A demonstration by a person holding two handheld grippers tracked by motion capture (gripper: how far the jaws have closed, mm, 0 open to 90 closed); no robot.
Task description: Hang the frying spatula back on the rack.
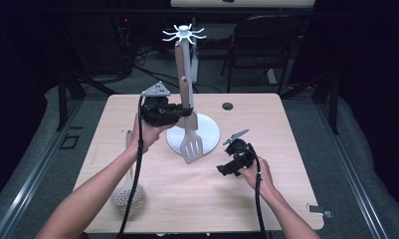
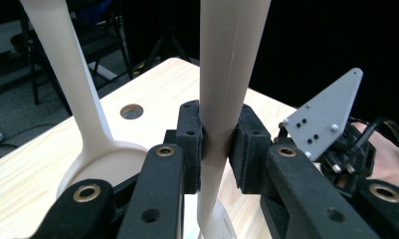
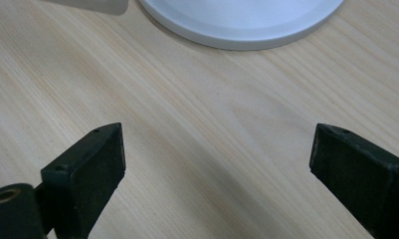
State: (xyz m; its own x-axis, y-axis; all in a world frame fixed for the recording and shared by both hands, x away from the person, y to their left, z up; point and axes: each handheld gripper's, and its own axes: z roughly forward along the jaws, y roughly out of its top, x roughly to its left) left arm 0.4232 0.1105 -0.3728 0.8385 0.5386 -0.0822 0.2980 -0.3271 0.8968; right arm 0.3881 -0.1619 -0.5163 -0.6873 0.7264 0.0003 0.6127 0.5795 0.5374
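Two pads of the left gripper [image 2: 218, 149] clamp the slotted spatula [image 1: 190, 130] by its handle, blade hanging over the hanging rack's [image 1: 193, 133] white base. A swing against the post could twist it loose. The right gripper [image 3: 217, 159], jaws apart, hovers over bare table [image 3: 197, 114]; the high view adds a skimmer [image 1: 127, 191] lying left.

Table [image 1: 286, 149] bears rack base [image 1: 209, 133], skimmer [image 1: 127, 191].
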